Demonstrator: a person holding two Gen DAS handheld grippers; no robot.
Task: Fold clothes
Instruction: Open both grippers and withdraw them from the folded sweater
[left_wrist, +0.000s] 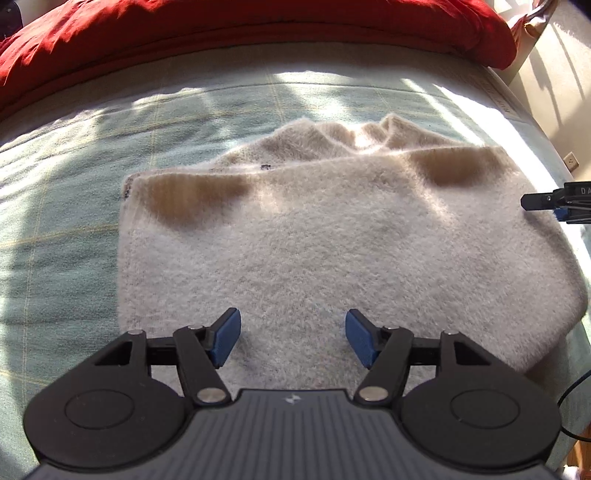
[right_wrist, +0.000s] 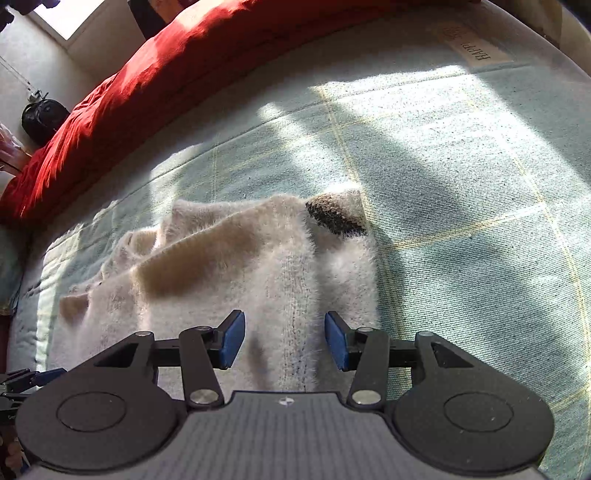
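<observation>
Setting: a pale green checked bedspread (left_wrist: 66, 206) covered the bed, striped with sunlight and shadow, and a red duvet (left_wrist: 221, 33) was bunched along its far edge.
Sweater: a fluffy cream sweater (left_wrist: 314, 236) lay folded on the bedspread, its upper layer turned over towards the camera, with tan patches near the fold line. In the right wrist view a dark brown-and-black patch (right_wrist: 338, 218) showed at its far corner.
Left gripper: the left gripper (left_wrist: 293, 338) pointed steeply down over the near part of the sweater. Its blue pads (left_wrist: 225, 338) stood apart with nothing clamped; only the sweater's surface lay beneath the gap.
Right gripper: the right gripper (right_wrist: 284, 339) also angled steeply down, over the sweater's near right edge. Its jaws were apart, gripping nothing, and a vertical ridge of knit ran below the gap.
Relation: from the left wrist view, the right gripper's tip showed at the sweater's far right side.
Background: a dark bag (right_wrist: 42, 118) sat on the floor beyond the duvet.
</observation>
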